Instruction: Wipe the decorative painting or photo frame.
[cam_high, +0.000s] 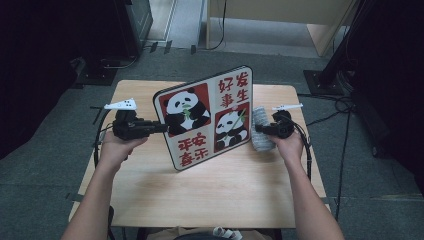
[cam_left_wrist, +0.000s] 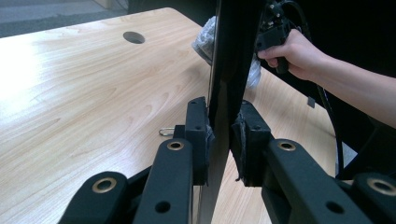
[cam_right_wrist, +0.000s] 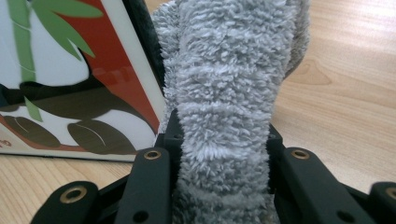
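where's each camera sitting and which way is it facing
High view: above the person's side, looking forward and down at the table; both forearms show.
Left gripper view: rides the left gripper, looking along the panda board edge.
Right gripper view: rides the right gripper, facing the grey cloth.
All share the board.

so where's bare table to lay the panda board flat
The widest bare patch is the near half of the wooden table, between the two forearms and below the panda board. The far left corner behind the left gripper is also free. The right side is crowded: grey fluffy cloth, right gripper and cables.
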